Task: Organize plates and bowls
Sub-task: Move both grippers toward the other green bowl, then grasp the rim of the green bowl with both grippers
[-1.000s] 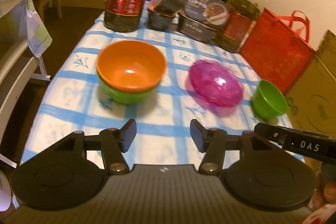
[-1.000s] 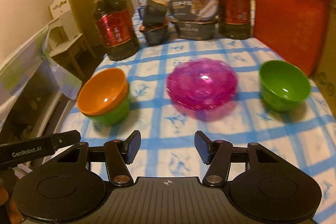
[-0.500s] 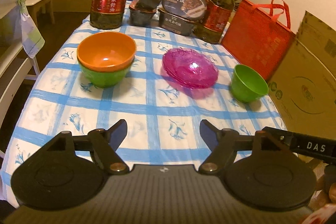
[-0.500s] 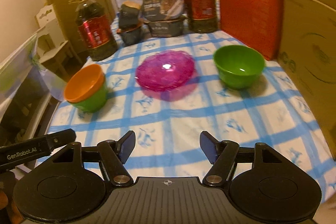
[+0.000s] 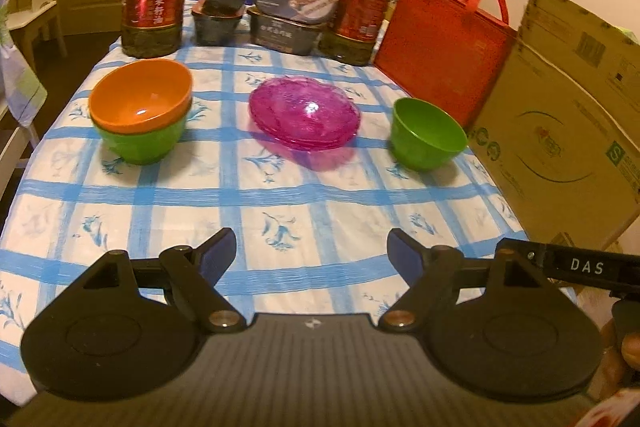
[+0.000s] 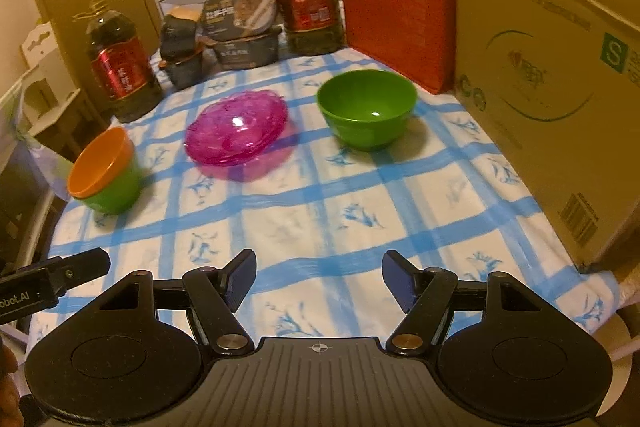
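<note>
Facing the lone green bowl [image 6: 367, 109] ahead and slightly right, the right gripper [image 6: 319, 279] is nearer; jaws just widened, empty; left gripper [image 5: 311, 254] likewise released, empty; orange bowl [image 5: 140, 101] stacked far left, pink plates [image 5: 305, 117] between.

Warm, yellowish indoor light, fairly dim, tints both views. Small glare spots sit in the orange bowl [image 5: 140, 97], the pink plates [image 5: 304, 117] and the green bowl [image 6: 366, 107]; soft shadows fall toward 6 o'clock. Fisheye bending curves the edges, with dark corners. The right view shows slight motion blur.
</note>
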Action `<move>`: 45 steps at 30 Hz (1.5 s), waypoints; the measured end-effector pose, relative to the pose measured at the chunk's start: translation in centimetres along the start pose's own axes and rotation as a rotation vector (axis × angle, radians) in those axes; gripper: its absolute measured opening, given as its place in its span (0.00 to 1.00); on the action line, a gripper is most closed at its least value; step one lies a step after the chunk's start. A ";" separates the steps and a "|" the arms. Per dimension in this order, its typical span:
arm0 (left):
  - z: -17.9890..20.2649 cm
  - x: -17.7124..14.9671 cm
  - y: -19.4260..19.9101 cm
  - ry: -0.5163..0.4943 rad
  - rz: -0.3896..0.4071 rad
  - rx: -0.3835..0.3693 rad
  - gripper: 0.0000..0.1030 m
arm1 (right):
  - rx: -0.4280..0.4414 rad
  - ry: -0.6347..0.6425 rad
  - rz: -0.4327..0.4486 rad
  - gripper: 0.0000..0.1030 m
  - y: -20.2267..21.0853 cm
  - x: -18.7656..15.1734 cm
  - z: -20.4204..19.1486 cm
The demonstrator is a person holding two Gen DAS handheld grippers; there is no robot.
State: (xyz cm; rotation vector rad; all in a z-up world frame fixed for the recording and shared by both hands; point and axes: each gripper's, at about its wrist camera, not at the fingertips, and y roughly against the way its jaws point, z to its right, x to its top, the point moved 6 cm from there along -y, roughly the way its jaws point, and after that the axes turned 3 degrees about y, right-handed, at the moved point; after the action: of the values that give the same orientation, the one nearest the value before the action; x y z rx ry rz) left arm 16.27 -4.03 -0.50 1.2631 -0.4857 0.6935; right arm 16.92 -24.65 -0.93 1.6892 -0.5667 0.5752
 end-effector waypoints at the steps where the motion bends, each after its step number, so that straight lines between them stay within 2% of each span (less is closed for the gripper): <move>1: 0.2 0.0 -0.1 -0.003 -0.004 -0.004 0.78 | 0.001 -0.003 0.000 0.68 0.0 0.0 0.2; 15: 2.4 0.1 -1.9 -0.038 -0.039 -0.029 0.79 | 0.000 -0.053 -0.020 0.68 -1.1 0.1 2.7; 23: 4.8 1.6 -4.8 -0.055 -0.061 -0.043 0.78 | -0.015 -0.113 -0.014 0.68 -2.2 1.9 6.2; 32: 8.6 4.9 -10.1 -0.074 -0.072 -0.059 0.77 | -0.033 -0.130 -0.005 0.68 -4.9 6.1 10.0; 37: 10.2 6.7 -14.2 -0.056 -0.076 -0.087 0.77 | -0.030 -0.129 -0.012 0.68 -7.9 8.8 11.8; 45: 11.4 9.1 -22.1 -0.032 -0.117 -0.072 0.71 | -0.038 -0.109 -0.033 0.68 -13.7 12.5 14.2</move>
State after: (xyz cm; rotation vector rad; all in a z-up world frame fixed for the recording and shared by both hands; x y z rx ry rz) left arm 38.79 -16.42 -6.77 1.2260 -0.4552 0.5530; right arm 36.23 -36.91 -5.42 1.6982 -0.6227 0.4477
